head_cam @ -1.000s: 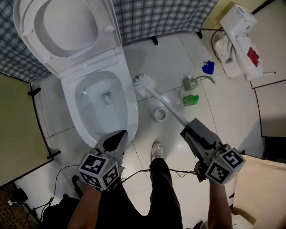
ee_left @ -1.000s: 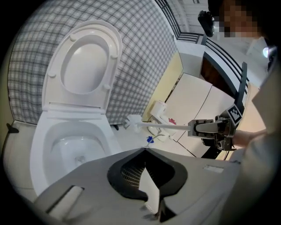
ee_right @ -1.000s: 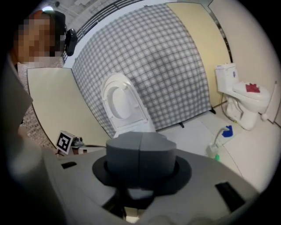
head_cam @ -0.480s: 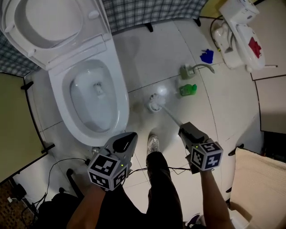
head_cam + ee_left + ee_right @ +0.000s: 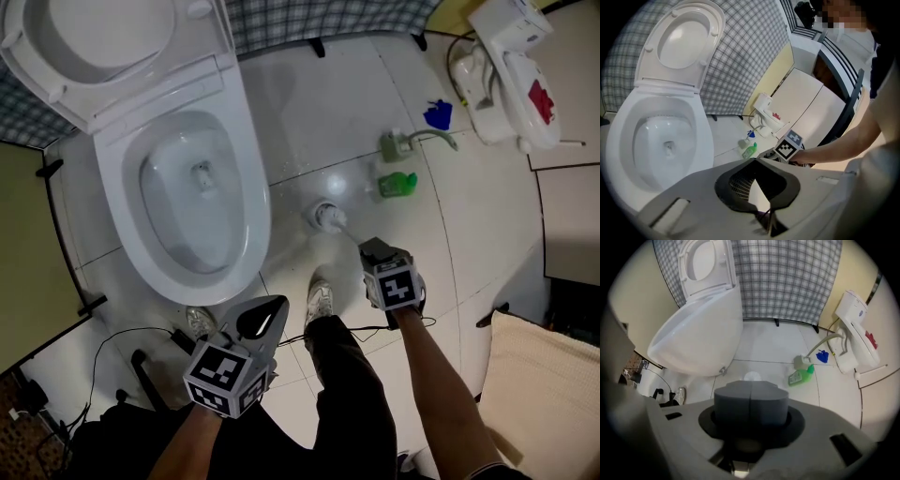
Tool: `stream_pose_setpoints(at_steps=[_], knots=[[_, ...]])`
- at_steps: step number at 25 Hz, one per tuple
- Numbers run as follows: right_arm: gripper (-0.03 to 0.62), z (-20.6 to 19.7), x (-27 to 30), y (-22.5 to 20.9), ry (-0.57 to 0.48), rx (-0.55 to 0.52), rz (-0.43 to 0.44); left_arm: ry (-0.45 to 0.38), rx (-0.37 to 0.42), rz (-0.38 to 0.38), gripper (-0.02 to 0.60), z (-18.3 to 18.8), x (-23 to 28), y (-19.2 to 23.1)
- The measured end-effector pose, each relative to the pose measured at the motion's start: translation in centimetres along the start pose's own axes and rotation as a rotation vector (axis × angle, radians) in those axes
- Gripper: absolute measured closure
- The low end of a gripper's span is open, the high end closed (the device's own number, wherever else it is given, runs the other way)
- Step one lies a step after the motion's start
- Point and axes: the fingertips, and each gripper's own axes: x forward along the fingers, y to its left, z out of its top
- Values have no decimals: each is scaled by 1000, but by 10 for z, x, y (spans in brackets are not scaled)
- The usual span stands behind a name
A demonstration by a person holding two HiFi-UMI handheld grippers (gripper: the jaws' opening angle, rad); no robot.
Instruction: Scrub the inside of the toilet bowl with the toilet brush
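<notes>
Grips the thin handle of the white toilet brush [image 5: 350, 234] in the right gripper [image 5: 377, 249], fingers closed round it and aimed steeply down at the pale tiled floor [image 5: 309, 112]. Has the bristle head seated in the round white holder [image 5: 325, 218], just beside the white ceramic toilet bowl [image 5: 258, 216], not inside it. Holds the left gripper [image 5: 277, 303] near the bowl's front edge, fingers parted, nothing between them. No scrubbing under way. Cannot tell from the bowl whether already scrubbed; if not, still to lift the brush out, carry it over the rim and work round the inside.
</notes>
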Motion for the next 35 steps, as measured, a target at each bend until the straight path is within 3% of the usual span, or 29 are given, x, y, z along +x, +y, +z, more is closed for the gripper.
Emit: stream_pose_setpoints(at_steps=[22,32,33,35], knots=[[431,25,83,-4,121,-135,8,-80,2,17,572,14,1,19],[414,48,76,-12,72,-151,-68,-100,2,56,572,35,-19,34],[338,52,72,-12,53,-134,-68,-104,4,60,573,40,-22,36],[252,59,62,-9,23,-101,-54,-108,3,67,573,46,-29,40]])
